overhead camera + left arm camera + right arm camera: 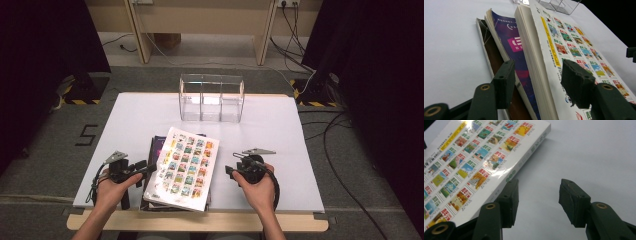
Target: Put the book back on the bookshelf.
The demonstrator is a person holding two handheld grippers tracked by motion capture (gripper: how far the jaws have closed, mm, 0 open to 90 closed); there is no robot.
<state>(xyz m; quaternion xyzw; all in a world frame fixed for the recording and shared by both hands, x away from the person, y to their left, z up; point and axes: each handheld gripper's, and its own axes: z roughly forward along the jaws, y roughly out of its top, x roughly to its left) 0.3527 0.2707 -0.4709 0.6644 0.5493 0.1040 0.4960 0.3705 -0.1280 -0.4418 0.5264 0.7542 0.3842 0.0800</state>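
Note:
A stack of three books lies at the front of the white table. On top is a white book whose cover shows a grid of small colour pictures. Under it are a purple book and a brown one. My left gripper is open at the stack's left side. Its jaws straddle the top book's page edge, one over the cover and one over the purple book. My right gripper is open just right of the stack, with bare table between its jaws.
A clear plastic organiser with three compartments stands at the back middle of the table. Cables run over the floor to the right. A wooden table's legs stand beyond the far edge.

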